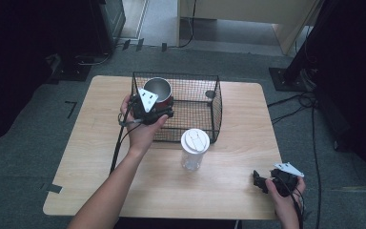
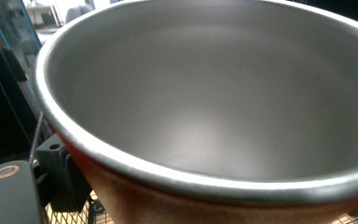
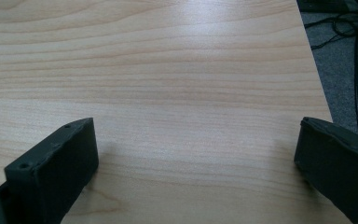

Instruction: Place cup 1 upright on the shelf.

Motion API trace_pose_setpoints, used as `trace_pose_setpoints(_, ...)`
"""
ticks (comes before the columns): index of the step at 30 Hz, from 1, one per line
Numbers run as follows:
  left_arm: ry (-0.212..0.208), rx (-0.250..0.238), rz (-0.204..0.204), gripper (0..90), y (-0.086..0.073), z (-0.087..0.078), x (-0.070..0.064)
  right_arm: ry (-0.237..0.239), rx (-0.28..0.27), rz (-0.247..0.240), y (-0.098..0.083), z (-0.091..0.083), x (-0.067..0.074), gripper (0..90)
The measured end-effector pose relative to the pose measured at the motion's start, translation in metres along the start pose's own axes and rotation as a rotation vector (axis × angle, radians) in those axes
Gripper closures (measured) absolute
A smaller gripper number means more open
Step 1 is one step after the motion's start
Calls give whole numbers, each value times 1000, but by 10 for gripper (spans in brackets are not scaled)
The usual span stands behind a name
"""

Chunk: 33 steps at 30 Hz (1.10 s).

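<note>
Cup (image 1: pixel 158 88) sits in left gripper (image 1: pixel 153 110) over the basket's (image 1: pixel 218 102) near-left corner, red outside, steel inside; jaws closed on its wall. A lidded tumbler (image 1: pixel 194 149) stands just in front of the basket; right gripper (image 1: pixel 259 181) rests well right of it, holding nothing.

Left gripper view: cup (image 2: pixel 223 107) interior is empty, rim tilted toward the camera; basket mesh (image 2: pixel 70 217) below.

Right gripper view: jaws spread wide over bare table (image 3: pixel 177 70).

Advice: level the rim, clear the basket wall, lower until the base meets mesh, then release.
</note>
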<state>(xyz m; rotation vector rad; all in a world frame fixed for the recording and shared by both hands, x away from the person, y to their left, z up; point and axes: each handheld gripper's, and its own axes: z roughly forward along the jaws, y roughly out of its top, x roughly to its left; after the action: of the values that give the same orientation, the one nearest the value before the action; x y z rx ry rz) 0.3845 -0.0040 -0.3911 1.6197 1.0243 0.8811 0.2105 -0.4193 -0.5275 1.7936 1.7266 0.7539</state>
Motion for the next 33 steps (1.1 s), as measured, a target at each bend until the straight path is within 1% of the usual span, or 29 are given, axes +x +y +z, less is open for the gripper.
trace_pose_setpoints(2, -9, 25, -7, 87, 0, 5, 1, 0, 0, 0, 0, 0, 0, 0)
trace_pose_setpoints(5, -28, 54, -1, 87, 1, 11, 0, 0, 0, 0, 0, 0, 0, 0)
trace_pose_setpoints(6, -31, 59, 7, 86, 2, 13, -1, 0, 0, 0, 0, 0, 0, 0)
trace_pose_setpoints(8, -25, 86, 20, 87, 3, 17, -3, 0, 0, 0, 0, 0, 0, 0)
trace_pose_setpoints(11, -26, 132, 18, 87, 5, 24, -3, 0, 0, 0, 0, 0, 0, 0)
trace_pose_setpoints(12, -27, 142, 16, 87, 5, 27, -3, 0, 0, 0, 0, 0, 0, 0)
trace_pose_setpoints(13, -27, 142, 16, 87, 5, 27, -3, 0, 0, 0, 0, 0, 0, 0)
trace_pose_setpoints(14, -24, 163, 18, 87, 6, 31, -2, 0, 0, -1, 0, 0, 0, 0)
trace_pose_setpoints(15, -24, 163, 18, 87, 6, 31, -2, 0, 0, 0, 0, 0, 0, 0)
trace_pose_setpoints(16, -20, 179, 17, 87, 5, 34, -1, 0, 0, -1, 0, 0, 0, 0)
trace_pose_setpoints(19, -11, 201, 15, 87, 4, 40, 1, 0, 0, 0, 0, 0, 0, 0)
trace_pose_setpoints(23, -7, 254, 15, 87, 1, 48, 3, 0, 0, 0, 0, 0, 0, 0)
trace_pose_setpoints(25, -6, 274, 6, 86, 0, 52, 5, 0, 0, 0, 0, 0, 0, 0)
trace_pose_setpoints(26, -6, 274, 6, 86, 0, 52, 5, 0, 0, 0, 0, 0, 0, 0)
trace_pose_setpoints(28, -15, 306, -10, 87, -1, 57, 8, 0, 0, 0, 0, 0, 0, 0)
trace_pose_setpoints(30, -18, 333, -13, 86, -2, 60, 9, 0, 0, 0, 0, 0, 0, 0)
trace_pose_setpoints(33, -9, 366, -15, 86, -3, 64, 10, 0, 0, 0, 0, 0, 0, 0)
